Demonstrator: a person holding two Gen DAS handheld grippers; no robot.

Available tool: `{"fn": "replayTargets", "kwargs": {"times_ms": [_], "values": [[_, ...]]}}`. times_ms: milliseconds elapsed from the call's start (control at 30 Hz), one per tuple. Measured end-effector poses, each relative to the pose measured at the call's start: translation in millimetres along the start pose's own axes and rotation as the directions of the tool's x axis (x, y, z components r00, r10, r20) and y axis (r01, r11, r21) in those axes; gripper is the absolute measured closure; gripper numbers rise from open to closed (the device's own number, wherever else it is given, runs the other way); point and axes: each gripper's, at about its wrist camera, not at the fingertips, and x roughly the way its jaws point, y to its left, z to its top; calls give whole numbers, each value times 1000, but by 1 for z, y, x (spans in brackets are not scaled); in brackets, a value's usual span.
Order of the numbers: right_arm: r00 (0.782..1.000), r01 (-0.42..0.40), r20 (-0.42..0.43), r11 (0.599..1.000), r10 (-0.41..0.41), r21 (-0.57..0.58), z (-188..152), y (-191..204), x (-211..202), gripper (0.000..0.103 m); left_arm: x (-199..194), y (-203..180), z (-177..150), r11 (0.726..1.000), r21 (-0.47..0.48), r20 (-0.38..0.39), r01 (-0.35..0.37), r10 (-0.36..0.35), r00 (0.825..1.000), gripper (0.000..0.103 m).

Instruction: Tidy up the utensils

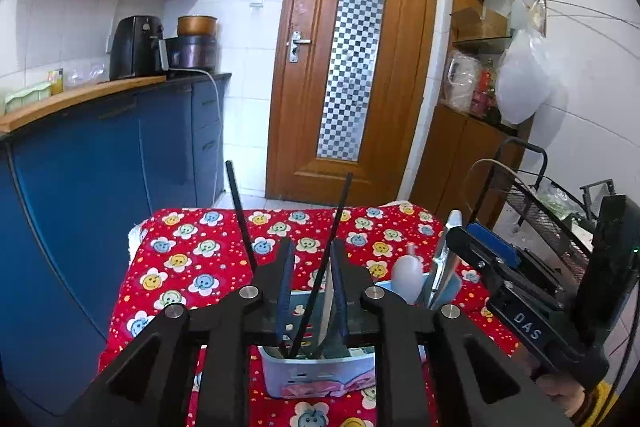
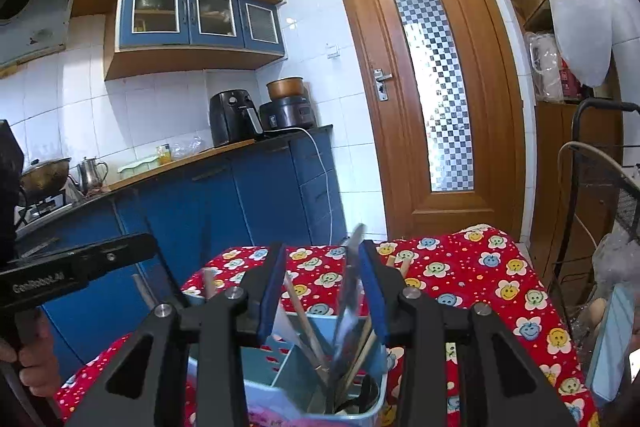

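left gripper (image 1: 312, 283) sits right over the blue holder (image 1: 320, 371) on the red flowered cloth (image 1: 192, 267), jaws a narrow gap apart, a black chopstick (image 1: 320, 267) leaning loose between them. right gripper (image 2: 322, 291) hovers over the holder (image 2: 304, 387) too, jaws spread, a blurred metal utensil (image 2: 350, 287) standing between the pads; whether it touches them, i cannot tell.

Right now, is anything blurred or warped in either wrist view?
Left wrist view: sharp overall, with the door bowed by the fisheye and the corners dark. Right wrist view: the metal utensil between the right gripper pads is motion-smeared, while the caddy and counter stay clear.
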Motion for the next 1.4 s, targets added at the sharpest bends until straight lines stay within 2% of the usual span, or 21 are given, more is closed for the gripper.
{"fn": "replayTargets", "kwargs": {"times_ms": [200,400,700,900,967,1133,1300,1400], "values": [[1000,-13,9,1000,13,-10,9,9,-30,63,-18,-1,1,1000,-14,13,0,0,1000,84],[999,-35,-29,999,36,11,10,20,-60,63,-40,-2,-5,1000,-9,7,-11,11,1000,84],[996,-16,-92,1000,16,-2,-10,43,-99,61,-75,2,-26,999,-36,-13,-30,29,999,81],[987,14,-160,999,-9,32,-33,46,-112,55,-93,-2,-53,998,-28,-19,-50,49,999,57],[985,24,-169,999,-17,39,-40,46,-115,48,-95,-4,-63,997,-26,-23,-73,73,997,50],[983,63,-173,998,-57,29,-59,48,-124,39,-92,-8,-83,991,-6,-31,-131,131,991,41],[978,99,-186,995,-95,10,-74,48,-123,31,-81,-3,-99,991,-30,-69,-133,130,989,40],[974,119,-195,993,-118,-8,-82,48,-121,27,-75,-3,-110,988,-18,-81,-156,154,985,39]]}}
